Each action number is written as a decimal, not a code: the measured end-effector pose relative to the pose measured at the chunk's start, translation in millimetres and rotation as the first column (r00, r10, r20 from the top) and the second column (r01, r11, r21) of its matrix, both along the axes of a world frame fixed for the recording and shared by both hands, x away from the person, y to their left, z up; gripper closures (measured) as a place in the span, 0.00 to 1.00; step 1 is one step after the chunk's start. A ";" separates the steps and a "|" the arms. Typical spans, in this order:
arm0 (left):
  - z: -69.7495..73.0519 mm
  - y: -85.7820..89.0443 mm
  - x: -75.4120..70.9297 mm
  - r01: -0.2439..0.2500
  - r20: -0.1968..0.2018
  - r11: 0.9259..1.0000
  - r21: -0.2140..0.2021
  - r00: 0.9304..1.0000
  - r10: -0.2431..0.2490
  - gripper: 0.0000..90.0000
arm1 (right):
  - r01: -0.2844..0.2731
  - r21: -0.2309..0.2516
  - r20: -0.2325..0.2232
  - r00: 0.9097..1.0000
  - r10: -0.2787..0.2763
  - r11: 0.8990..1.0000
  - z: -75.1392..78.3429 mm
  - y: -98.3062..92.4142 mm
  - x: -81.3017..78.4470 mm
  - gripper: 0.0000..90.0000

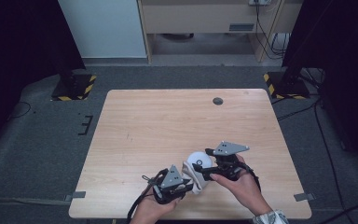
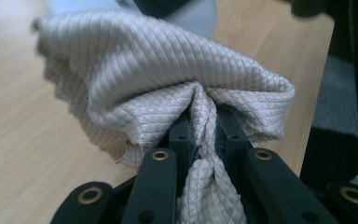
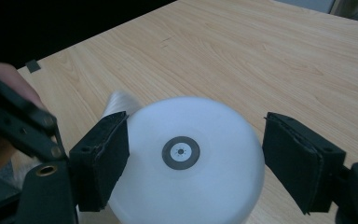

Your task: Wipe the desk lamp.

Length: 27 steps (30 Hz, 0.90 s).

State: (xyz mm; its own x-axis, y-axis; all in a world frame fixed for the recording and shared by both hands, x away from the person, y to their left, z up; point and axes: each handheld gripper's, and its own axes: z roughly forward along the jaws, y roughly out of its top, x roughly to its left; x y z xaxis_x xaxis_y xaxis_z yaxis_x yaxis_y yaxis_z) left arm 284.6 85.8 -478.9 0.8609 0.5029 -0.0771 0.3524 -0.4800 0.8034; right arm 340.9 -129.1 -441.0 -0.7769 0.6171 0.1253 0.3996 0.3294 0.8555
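A white round object [image 1: 198, 159] with a dark ring mark at its centre [image 3: 181, 152] is held off the table near the front edge. It sits between the two pads of my right gripper [image 1: 204, 169] [image 3: 196, 140], which is shut on it; its outline is slightly blurred. My left gripper [image 1: 186, 184] [image 2: 204, 126] is shut on a bunched beige ribbed cloth [image 2: 158, 79]. The cloth [image 1: 196, 184] lies against the lower left side of the white object. Hands hold both grippers from the bottom edge.
The wooden table [image 1: 168, 121] has a small dark round insert [image 1: 218, 101] near its far edge. Grey tape tabs mark the front corners [image 1: 78, 195] [image 1: 303, 196]. Stands with yellow-black bases [image 1: 74, 86] [image 1: 284, 86] rest on the floor beyond the table.
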 end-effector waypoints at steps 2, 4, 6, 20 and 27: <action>-8.4 -9.2 -0.5 0.019 -0.009 0.999 0.035 1.000 -0.018 0.87 | 0.000 0.000 0.000 1.000 0.000 1.000 0.0 0.0 0.0 0.26; -14.6 -17.1 -0.4 0.035 -0.019 0.999 0.040 0.999 -0.034 0.87 | 0.001 0.001 0.001 1.000 -0.001 1.000 -0.1 0.0 -0.1 0.26; -16.0 -22.8 -1.1 0.048 -0.011 0.998 0.038 0.999 -0.048 0.87 | -0.001 0.002 0.002 1.000 0.001 1.000 -0.2 0.0 -0.2 0.26; -10.7 -17.0 0.9 0.028 -0.020 0.999 -0.019 0.999 -0.028 0.87 | -0.003 -0.006 0.006 1.000 0.003 1.000 0.7 1.4 0.2 0.28; -5.5 -12.0 1.0 0.025 -0.012 0.999 -0.021 1.000 -0.025 0.87 | -0.005 -0.006 0.008 1.000 0.005 1.000 0.8 1.4 0.7 0.28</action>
State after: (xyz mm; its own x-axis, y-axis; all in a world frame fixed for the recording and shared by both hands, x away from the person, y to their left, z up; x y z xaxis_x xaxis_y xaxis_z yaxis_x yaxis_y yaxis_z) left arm 285.6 73.8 -484.4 0.8719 0.4797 -0.0983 0.3508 -0.4719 0.8089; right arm 341.6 -127.6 -440.2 -0.7809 0.6140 0.1150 0.3907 0.3364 0.8569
